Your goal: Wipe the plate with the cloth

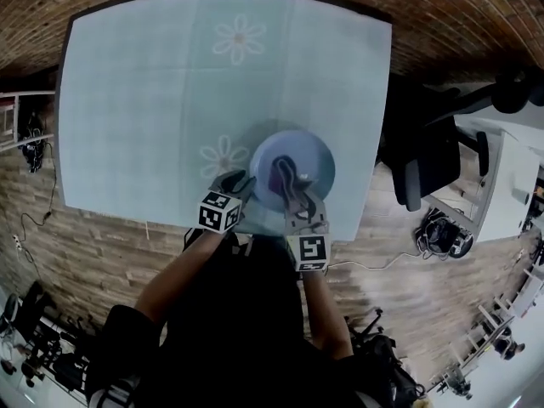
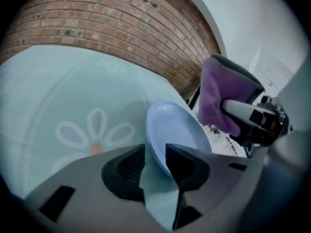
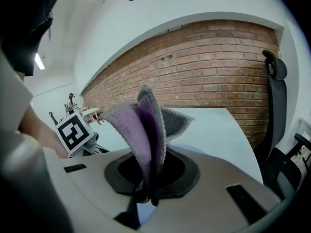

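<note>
A pale blue plate (image 1: 293, 161) sits near the table's front edge, over a tablecloth with flower prints (image 1: 170, 100). My left gripper (image 1: 245, 187) is shut on the plate's near-left rim; in the left gripper view the plate (image 2: 175, 130) rises at a slant from between its jaws (image 2: 155, 155). My right gripper (image 1: 297, 195) is shut on a purple cloth (image 1: 284, 175), which hangs over the middle of the plate. In the right gripper view the cloth (image 3: 146, 130) stands up folded from the pinch (image 3: 146, 188). The left gripper view shows the cloth (image 2: 221, 93) just right of the plate.
A black office chair (image 1: 433, 164) stands close to the table's right side, also in the right gripper view (image 3: 273, 69). A brick wall (image 2: 121, 28) runs behind the table. Cables (image 1: 438, 232) lie on the wooden floor at right. The left gripper's marker cube (image 3: 75, 130) is beside the cloth.
</note>
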The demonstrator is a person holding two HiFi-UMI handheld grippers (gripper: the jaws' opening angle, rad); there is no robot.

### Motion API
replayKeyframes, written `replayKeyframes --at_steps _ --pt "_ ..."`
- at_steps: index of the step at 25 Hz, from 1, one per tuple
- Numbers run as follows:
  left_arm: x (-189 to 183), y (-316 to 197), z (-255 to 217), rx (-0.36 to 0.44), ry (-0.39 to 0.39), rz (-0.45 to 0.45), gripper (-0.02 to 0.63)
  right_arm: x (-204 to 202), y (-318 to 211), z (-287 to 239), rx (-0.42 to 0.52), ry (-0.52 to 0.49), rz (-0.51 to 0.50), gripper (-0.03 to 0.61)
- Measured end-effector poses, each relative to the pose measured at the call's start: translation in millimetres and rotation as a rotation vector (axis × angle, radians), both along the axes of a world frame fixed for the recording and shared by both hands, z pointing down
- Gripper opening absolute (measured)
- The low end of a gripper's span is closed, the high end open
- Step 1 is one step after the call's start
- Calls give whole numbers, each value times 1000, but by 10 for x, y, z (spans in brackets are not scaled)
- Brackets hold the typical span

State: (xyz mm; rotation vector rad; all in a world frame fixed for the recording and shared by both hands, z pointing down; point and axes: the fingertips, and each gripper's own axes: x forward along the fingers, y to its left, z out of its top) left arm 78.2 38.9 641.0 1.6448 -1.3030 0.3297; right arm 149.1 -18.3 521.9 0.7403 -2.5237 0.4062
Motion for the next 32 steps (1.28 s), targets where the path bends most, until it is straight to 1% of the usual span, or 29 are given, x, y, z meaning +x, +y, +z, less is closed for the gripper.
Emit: replayKeyframes --at_steps 3,9,13,15,20,23,25,28,32 --pt "69 -30 120 -33 29 -12 130 -27 -53 180 -19 32 -58 60" --pt "74 -148 207 -34 44 -15 130 -175 -54 502 -48 82 -172 60" --pt "89 -214 256 -35 41 -8 130 -312 31 759 -62 154 -334 60" --pt "77 -228 293 -42 32 -6 105 -374 49 885 -62 200 -401 60" --pt "75 -233 313 -48 43 -2 97 -470 76 1085 -71 272 -510 60" --pt "57 -254 311 -39 34 13 91 -527 129 1203 -67 315 -580 60" --pt "51 -272 310 -36 33 18 82 -554 142 1270 -58 342 -608 60" --pt "35 -276 321 -41 43 9 73 -606 132 1333 -51 363 -625 60" --pt "25 -269 326 -44 32 10 69 -651 104 1362 -14 396 -611 60"
